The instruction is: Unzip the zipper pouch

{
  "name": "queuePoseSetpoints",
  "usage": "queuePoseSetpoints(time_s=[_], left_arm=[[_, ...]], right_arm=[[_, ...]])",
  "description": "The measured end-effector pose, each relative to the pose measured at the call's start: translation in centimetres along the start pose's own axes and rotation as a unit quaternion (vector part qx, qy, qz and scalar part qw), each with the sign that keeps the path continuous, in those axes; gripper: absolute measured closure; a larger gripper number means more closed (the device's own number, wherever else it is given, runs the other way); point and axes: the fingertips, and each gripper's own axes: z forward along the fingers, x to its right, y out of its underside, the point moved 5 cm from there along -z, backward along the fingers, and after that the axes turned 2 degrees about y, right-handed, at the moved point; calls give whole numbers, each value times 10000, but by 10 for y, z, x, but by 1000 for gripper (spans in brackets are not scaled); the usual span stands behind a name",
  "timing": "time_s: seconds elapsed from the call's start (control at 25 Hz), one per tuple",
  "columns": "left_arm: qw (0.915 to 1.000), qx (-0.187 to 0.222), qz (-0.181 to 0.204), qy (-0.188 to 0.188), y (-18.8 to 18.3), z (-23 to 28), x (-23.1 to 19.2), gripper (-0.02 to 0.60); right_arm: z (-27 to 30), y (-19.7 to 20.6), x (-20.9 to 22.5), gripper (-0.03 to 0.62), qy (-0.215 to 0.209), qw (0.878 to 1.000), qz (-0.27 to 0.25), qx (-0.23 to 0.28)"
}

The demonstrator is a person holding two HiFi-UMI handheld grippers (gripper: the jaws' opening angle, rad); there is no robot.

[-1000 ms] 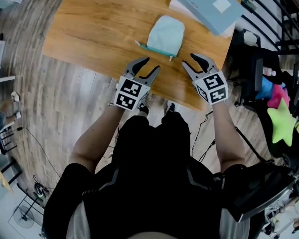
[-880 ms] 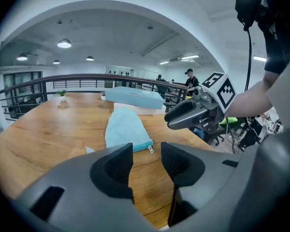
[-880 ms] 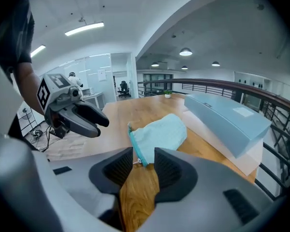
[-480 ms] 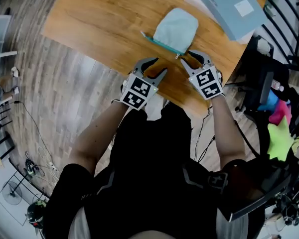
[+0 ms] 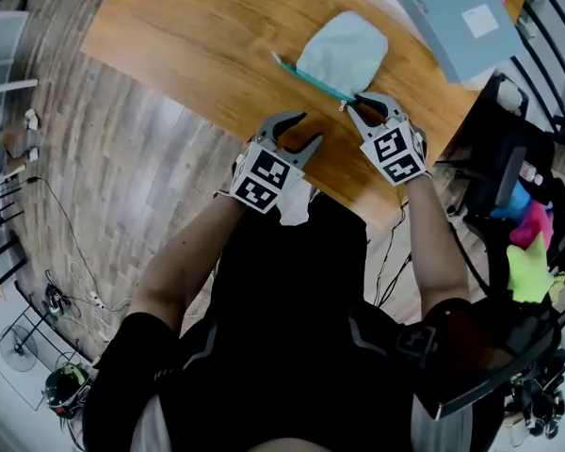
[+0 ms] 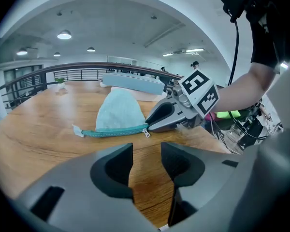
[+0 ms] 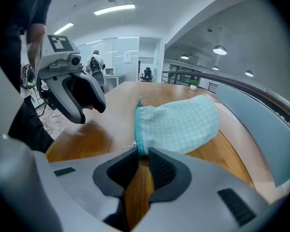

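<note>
Zipper pouch flat on wooden table, zipper edge toward person. Right gripper at its right zipper corner: jaws just closing, corner between tips, not yet clamped, probably to anchor it. Left gripper released, empty, hovering near-left, likely on standby.

The right tool has come down and forward, toward 11 o'clock in the head view, from clear of the zipper pouch to its 6 o'clock corner, beside the zipper pull. It has rolled on the way. Its jaws have just been closing and now flank the zipper's end at their tips, with a narrow gap left between them. The left tool has sunk toward 1 o'clock and now sits lower over the table near its edge.
</note>
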Motion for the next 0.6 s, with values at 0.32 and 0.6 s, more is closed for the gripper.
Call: queuePoseSetpoints(time_s=[0.32,0.6], left_arm=[[9998,178,103,-13,-18,-8,-2,400],[9973,432,578,121,-54,-25,5,400]], right_arm=[[-13,-17,-7,536,-223,9980,587,98],[-60,-60,-3,539,-274,9824,1756,583]])
